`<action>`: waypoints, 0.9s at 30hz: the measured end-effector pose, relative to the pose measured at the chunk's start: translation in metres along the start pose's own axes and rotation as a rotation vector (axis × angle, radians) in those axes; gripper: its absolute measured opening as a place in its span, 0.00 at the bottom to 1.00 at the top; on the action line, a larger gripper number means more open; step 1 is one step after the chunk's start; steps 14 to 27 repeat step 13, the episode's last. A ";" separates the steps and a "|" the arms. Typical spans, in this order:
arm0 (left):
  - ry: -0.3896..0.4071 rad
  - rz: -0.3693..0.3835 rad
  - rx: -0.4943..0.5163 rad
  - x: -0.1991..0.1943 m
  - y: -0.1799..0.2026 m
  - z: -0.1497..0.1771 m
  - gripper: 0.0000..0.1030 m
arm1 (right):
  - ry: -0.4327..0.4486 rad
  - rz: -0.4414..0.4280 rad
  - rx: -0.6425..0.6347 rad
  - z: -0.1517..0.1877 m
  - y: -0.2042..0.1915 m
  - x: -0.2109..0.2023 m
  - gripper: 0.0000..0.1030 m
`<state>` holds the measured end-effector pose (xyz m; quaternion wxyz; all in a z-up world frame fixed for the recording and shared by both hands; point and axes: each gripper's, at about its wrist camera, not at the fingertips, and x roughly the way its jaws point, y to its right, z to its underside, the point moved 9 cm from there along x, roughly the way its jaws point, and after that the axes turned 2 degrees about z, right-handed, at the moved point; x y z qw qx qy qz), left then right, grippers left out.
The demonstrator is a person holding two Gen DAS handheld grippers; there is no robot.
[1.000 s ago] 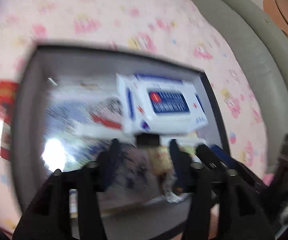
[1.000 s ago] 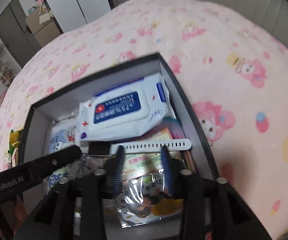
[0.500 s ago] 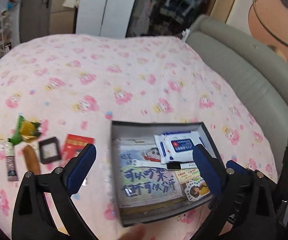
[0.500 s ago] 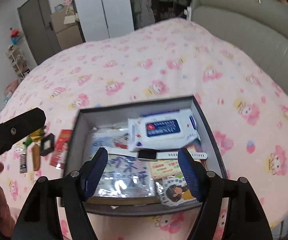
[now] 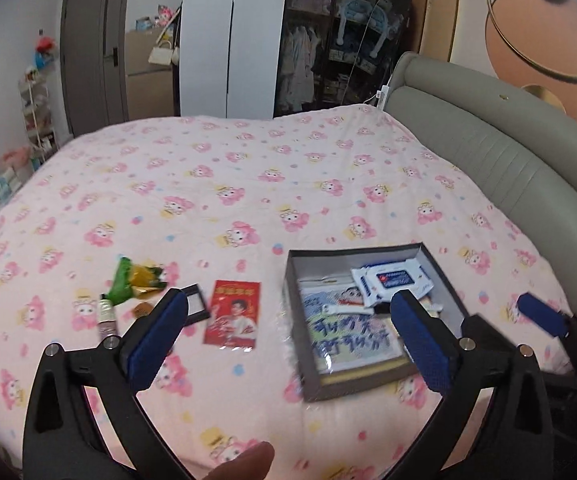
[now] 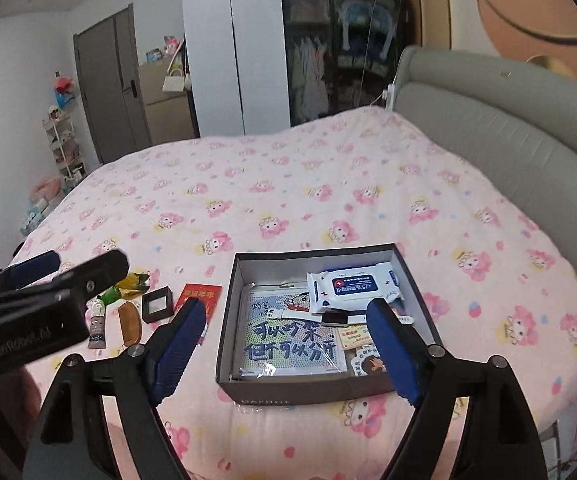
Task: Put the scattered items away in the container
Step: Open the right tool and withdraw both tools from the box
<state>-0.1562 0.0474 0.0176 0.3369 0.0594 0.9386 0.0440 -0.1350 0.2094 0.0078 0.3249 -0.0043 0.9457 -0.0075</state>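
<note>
Above box [image 6: 306,394], both claws gaping, empty

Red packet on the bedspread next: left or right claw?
Left, probably. The flat red printed packet lies between the left claw pads, and that claw sits over the loose items. The right claw, opening and empty, frames the dark open cardboard box instead.

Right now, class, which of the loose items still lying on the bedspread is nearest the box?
The red envelope. It lies just left of the dark box, while the small black frame, brown piece and green wrapper sit farther left.
</note>
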 end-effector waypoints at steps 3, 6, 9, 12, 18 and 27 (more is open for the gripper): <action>0.005 -0.019 0.020 -0.016 -0.005 0.010 0.99 | 0.038 0.051 -0.019 0.008 -0.001 -0.012 0.79; 0.026 -0.018 0.034 -0.034 -0.006 0.018 0.99 | 0.039 0.046 0.003 0.018 -0.003 -0.024 0.79; 0.054 -0.013 0.035 -0.055 -0.007 0.022 0.99 | 0.031 0.007 0.023 0.024 -0.010 -0.036 0.79; 0.078 -0.014 0.039 -0.074 -0.007 0.026 0.99 | 0.044 -0.010 0.008 0.026 -0.019 -0.050 0.79; 0.083 -0.017 0.035 -0.079 -0.008 0.028 0.99 | 0.049 -0.016 0.001 0.027 -0.022 -0.053 0.79; 0.083 -0.017 0.035 -0.079 -0.008 0.028 0.99 | 0.049 -0.016 0.001 0.027 -0.022 -0.053 0.79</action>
